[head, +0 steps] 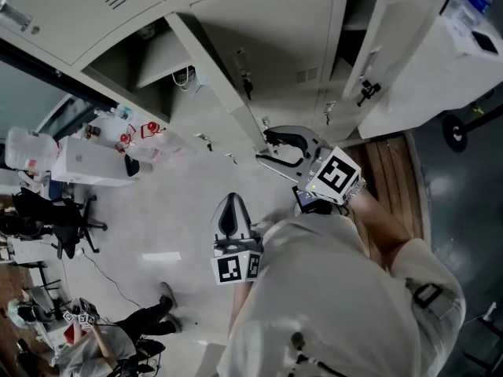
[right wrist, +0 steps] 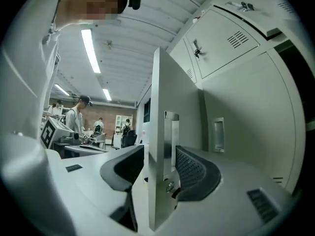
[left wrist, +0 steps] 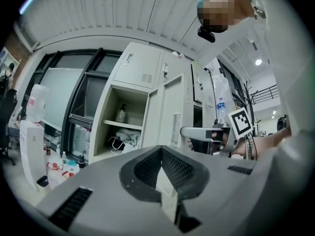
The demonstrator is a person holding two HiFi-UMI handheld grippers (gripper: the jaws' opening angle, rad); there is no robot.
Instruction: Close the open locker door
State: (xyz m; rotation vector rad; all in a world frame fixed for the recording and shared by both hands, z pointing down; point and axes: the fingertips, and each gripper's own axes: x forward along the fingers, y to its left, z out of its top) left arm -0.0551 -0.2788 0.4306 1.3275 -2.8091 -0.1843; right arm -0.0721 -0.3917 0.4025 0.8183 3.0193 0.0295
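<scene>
1. Head view: the left gripper (head: 232, 214) and the right gripper (head: 284, 144) both point toward a bank of pale lockers (head: 267, 22). The right gripper sits at the free edge of the locker door (head: 212, 69). This door stands out from the bank beside an open compartment (head: 145, 61)
2. Left gripper view: the jaws of the left gripper (left wrist: 161, 149) are pressed together with nothing between them. Ahead, the locker door (left wrist: 165, 107) stands ajar to the right of the open compartment (left wrist: 110, 132), which holds a bottle (left wrist: 121, 113) and cables (left wrist: 120, 142). The right gripper (left wrist: 189, 132) is at the door's free edge
3. Right gripper view: the jaws of the right gripper (right wrist: 160, 151) stand wide apart. The edge of the locker door (right wrist: 160, 97), with its handle (right wrist: 171, 132), runs upright between them. The jaws are not clamped on it, and a gap shows at the left pad. Closed lockers (right wrist: 241, 112) lie to the right
</scene>
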